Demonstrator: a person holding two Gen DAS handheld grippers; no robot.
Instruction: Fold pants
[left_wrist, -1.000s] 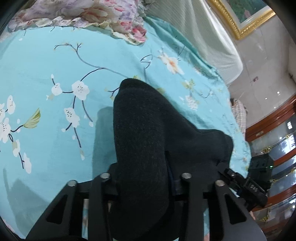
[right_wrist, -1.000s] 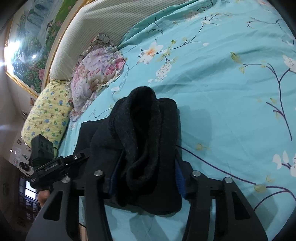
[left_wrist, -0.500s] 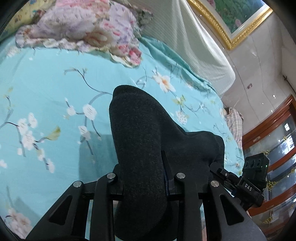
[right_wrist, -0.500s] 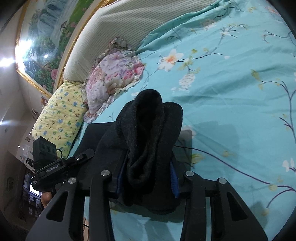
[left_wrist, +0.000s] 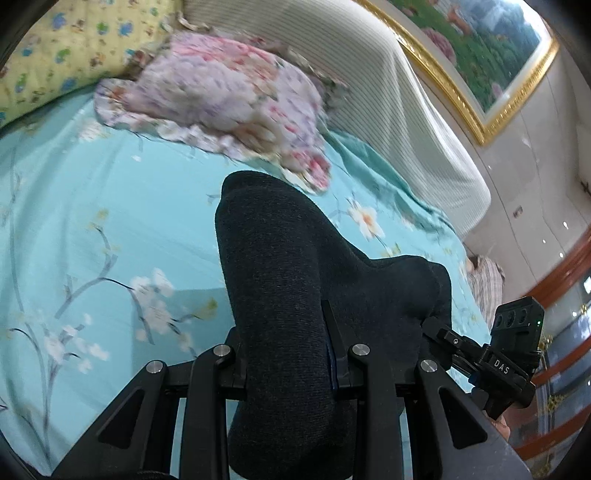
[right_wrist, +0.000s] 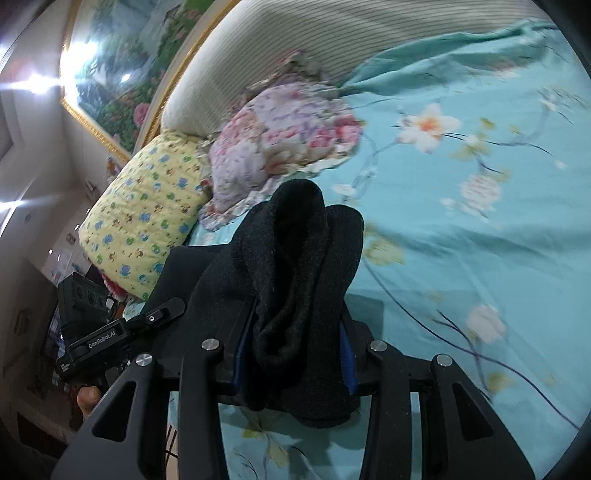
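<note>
Both views have swung toward the headboard since a second ago: pillows now fill the upper frame, blurred. Dark pants (left_wrist: 295, 295) sit centre frame, bunched and lifted over the teal floral bedsheet (left_wrist: 92, 221). Left gripper (left_wrist: 291, 354) is clamped on a thick fold of them; right gripper (right_wrist: 295, 339) likewise pinches a rolled wad. Pink floral pillow (right_wrist: 280, 136) upper centre, yellow pillow (right_wrist: 144, 221) left of it, gold-framed painting (left_wrist: 476, 55) upper right.

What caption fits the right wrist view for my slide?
Right gripper shut on bunched dark pants, held above a teal floral bedsheet near two pillows.
</note>
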